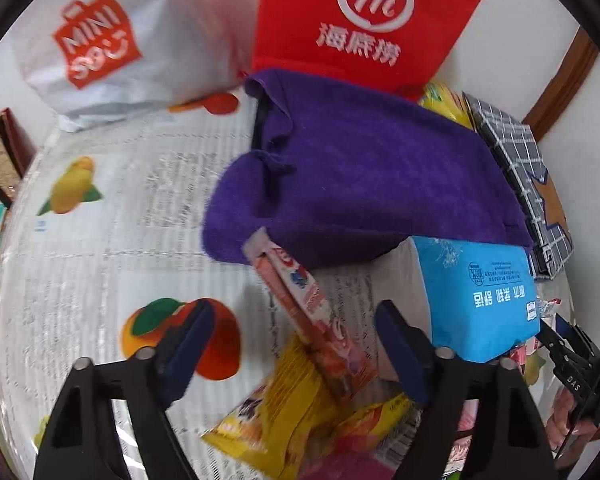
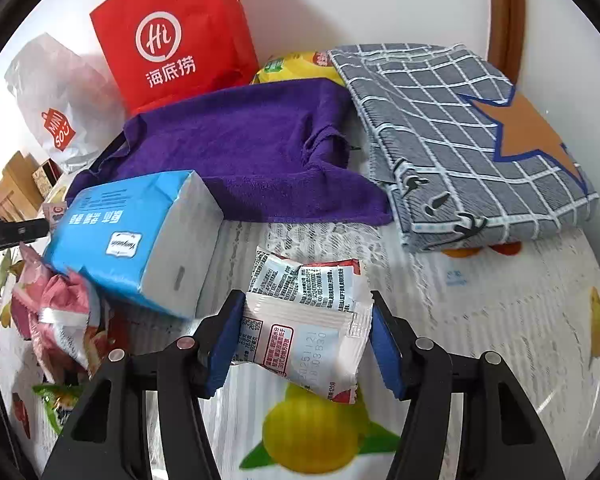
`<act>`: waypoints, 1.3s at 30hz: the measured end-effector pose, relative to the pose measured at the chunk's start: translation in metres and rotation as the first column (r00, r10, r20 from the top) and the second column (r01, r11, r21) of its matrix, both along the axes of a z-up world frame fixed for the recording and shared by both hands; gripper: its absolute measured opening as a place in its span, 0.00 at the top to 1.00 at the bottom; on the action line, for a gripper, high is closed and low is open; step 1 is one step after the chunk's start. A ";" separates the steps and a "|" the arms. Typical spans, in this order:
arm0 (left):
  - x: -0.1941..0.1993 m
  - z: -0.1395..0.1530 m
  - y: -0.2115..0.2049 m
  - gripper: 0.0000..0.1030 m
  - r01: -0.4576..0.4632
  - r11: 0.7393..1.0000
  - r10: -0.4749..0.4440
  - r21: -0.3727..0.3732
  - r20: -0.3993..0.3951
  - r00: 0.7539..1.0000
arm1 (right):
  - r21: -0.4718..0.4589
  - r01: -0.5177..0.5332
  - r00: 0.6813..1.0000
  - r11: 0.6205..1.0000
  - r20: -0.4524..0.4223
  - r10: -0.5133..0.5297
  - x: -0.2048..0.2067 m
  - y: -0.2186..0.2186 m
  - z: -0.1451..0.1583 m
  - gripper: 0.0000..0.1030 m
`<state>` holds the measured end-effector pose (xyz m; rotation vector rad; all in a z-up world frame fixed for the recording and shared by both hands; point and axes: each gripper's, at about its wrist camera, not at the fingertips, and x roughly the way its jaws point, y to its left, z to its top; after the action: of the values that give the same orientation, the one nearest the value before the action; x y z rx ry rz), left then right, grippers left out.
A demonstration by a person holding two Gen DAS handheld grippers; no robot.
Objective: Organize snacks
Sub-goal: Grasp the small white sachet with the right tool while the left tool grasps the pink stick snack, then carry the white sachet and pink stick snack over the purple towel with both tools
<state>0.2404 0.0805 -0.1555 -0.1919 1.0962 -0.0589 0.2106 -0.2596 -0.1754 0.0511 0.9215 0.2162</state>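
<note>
The right gripper has its blue pads against both side edges of a white snack packet, clamped on it; the packet shows small printed text, a red-framed label and a stamped date code, above the fruit-printed tablecloth. The left gripper has its fingers apart, the pads touching nothing, with a long pink wrapped snack lying tilted between them on top of a yellow snack bag; both are blurred and their print cannot be read. Just beside the left gripper's right finger sits a blue tissue pack, its Chinese characters upside down in this view; in the right wrist view it carries a small white oval logo in script too fine to read. Next to that pack, at the left of the right wrist view, lies a heap of pink and red snack wrappers. Behind the tissue pack a purple towel is draped, and beside it lies a folded grey checked cloth with an orange star. Against the wall stands a red bag marked "Hi" with three Chinese characters, and a white MINISO bag is next to it.
</note>
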 end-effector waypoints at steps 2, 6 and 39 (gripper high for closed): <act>0.005 -0.005 -0.003 0.41 0.026 1.000 -0.026 -0.003 -0.021 0.999 | -0.005 0.009 1.000 1.000 0.004 -0.009 -0.005 -0.002 0.003 0.42; 0.011 -0.015 -0.006 0.76 0.052 0.998 -0.055 -0.044 -0.056 0.997 | -0.002 0.026 1.000 1.000 0.007 -0.026 -0.011 -0.003 0.007 0.42; -0.114 0.097 -0.019 0.83 0.071 0.988 -0.042 -0.134 0.211 0.977 | 0.057 -0.114 0.985 0.992 0.138 0.105 -0.093 0.052 0.096 0.42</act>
<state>0.1267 0.0611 -0.0584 -0.2753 0.8889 -0.2042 0.1178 -0.2078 -0.0799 0.0452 0.7835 0.3480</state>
